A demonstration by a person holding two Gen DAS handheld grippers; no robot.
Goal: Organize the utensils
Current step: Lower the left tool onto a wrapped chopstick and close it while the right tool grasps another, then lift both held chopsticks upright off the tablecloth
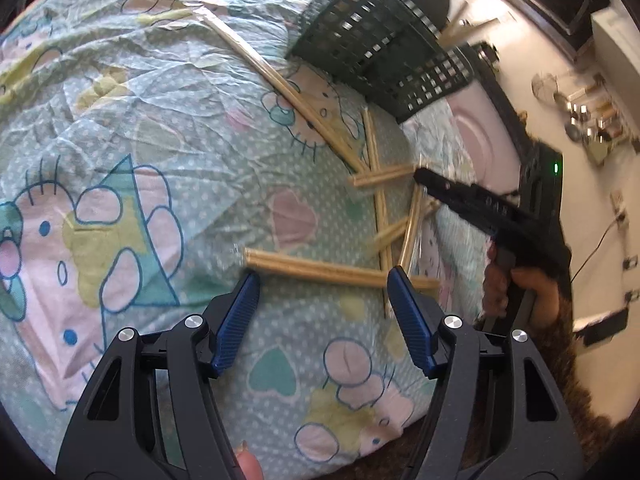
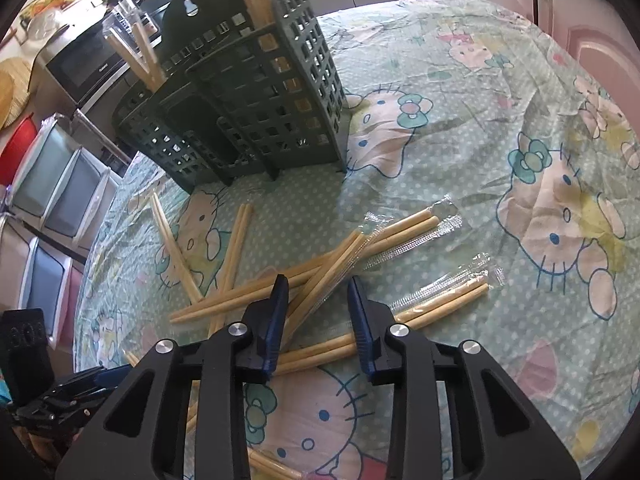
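A round table is seen draped in a cartoon-cat tablecloth (image 2: 460, 128), and wrapped pairs of chopsticks are scattered across it. The left gripper (image 1: 322, 280) is held low over the cloth, its blue fingers (image 1: 240, 312) spread apart, and one chopstick pair (image 1: 316, 269) is laid crosswise just beyond the tips; no squeeze on it can be made out, and the jaws are seen still parted. Further off, a long pair (image 1: 280, 84) is stretched toward the dark slotted utensil holder (image 1: 372, 40) at the far edge.

From the right wrist view, the right gripper (image 2: 318, 300) is brought down over the tangled pile (image 2: 280, 276), jaws narrowed but still parted, with crossed chopsticks lying between and under the tips; whether the pads press on them cannot be told. Two more wrapped pairs (image 2: 440, 304) are left to the right of the pile. The holder (image 2: 248, 92) is stood at the far left, with several chopsticks (image 2: 140, 52) already upright in its compartments.
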